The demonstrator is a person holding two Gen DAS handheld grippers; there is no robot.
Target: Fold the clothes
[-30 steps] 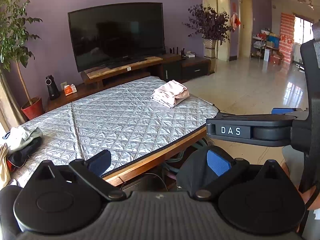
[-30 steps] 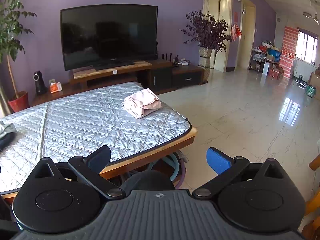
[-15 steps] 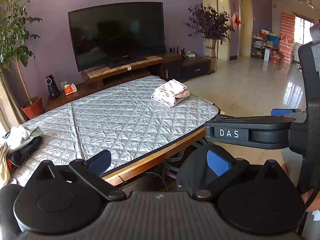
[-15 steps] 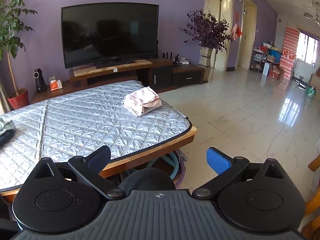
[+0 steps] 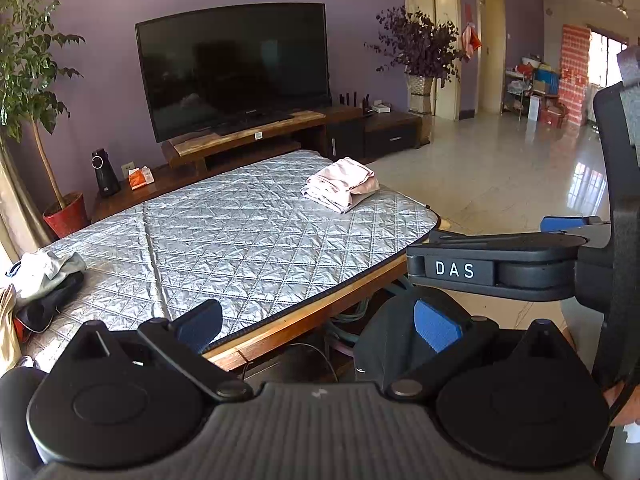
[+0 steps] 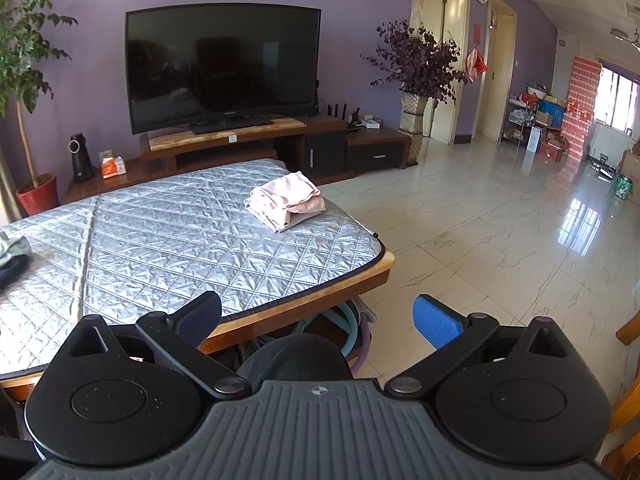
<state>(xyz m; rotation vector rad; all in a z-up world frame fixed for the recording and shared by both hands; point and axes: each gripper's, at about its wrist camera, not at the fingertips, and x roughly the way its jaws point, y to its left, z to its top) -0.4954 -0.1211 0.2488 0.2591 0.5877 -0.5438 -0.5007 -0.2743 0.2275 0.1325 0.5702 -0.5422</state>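
Shiny quilted table cover (image 5: 248, 240), cloth-like

My finger pads (image 6: 436, 321) blue. Folded clothes (image 6: 286, 201) pale pink. Table cover (image 6: 192, 240) silver, diamond-quilted. Wall (image 6: 360, 20) purple. Plant pot (image 6: 38, 199) red. Floor (image 6: 500, 240) white, marbled.

Home living room: television (image 6: 222, 66), potted plants (image 6: 416, 60).
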